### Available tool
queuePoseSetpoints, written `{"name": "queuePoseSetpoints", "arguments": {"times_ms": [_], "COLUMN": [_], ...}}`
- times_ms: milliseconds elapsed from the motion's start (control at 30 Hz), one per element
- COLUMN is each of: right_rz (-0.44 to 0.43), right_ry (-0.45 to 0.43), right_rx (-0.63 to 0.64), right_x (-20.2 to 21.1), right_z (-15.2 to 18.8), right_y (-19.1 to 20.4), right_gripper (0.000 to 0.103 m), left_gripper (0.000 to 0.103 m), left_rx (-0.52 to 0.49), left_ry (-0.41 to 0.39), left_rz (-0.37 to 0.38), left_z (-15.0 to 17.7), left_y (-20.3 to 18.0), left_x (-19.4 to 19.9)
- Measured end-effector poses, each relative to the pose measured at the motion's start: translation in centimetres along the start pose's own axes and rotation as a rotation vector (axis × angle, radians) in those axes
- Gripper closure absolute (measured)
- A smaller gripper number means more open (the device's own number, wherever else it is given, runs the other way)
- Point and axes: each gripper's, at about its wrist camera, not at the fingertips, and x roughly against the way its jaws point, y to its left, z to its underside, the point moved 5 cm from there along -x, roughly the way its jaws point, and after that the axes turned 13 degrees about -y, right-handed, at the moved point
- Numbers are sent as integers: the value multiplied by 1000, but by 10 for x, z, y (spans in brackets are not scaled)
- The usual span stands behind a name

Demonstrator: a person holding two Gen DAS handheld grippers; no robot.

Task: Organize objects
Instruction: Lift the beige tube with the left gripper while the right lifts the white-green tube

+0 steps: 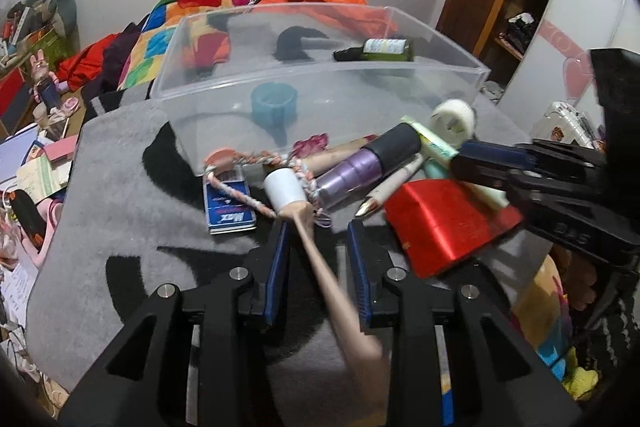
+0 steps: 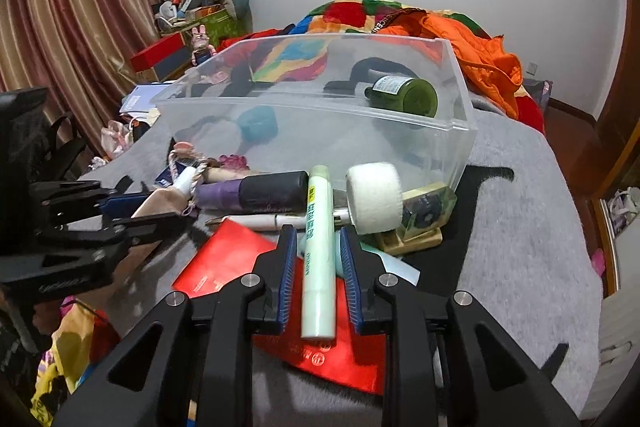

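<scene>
Two pickups underway: left hand-held gripper (image 1: pixel 318 227) loosely straddles a beige tube (image 1: pixel 316 247), right hand-held gripper (image 2: pixel 318 239) a green tube (image 2: pixel 318 259); next, squeeze, lift toward the bin (image 1: pixel 280 83) at twelve o'clock.

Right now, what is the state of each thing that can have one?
Clear bin, open, no lid.
Green bottle, capped, lying inside bin.
Pink tube, capped, between left jaws, grip unclear.
Green tube, between right jaws, gaps both sides.
Purple bottle, capped, lying down.
</scene>
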Motion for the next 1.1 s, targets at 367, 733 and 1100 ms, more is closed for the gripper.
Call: {"name": "queuePoseSetpoints", "arguments": {"times_ms": [367, 733, 1100], "right_rz": [0, -1, -13], "right_ry": [-1, -32, -117], "right_rx": [-6, -47, -76], "right_x": [-11, -2, 30], "right_z": [1, 1, -16], "right_y": [3, -2, -1], "right_gripper": [83, 89, 89], "left_gripper": [74, 84, 84], "left_rx": [31, 51, 69], "left_ry": [14, -39, -143], "left_rz": [-48, -88, -73], "left_z": [-9, -7, -26], "left_y": [10, 12, 7], "left_x": [-20, -8, 32]}}
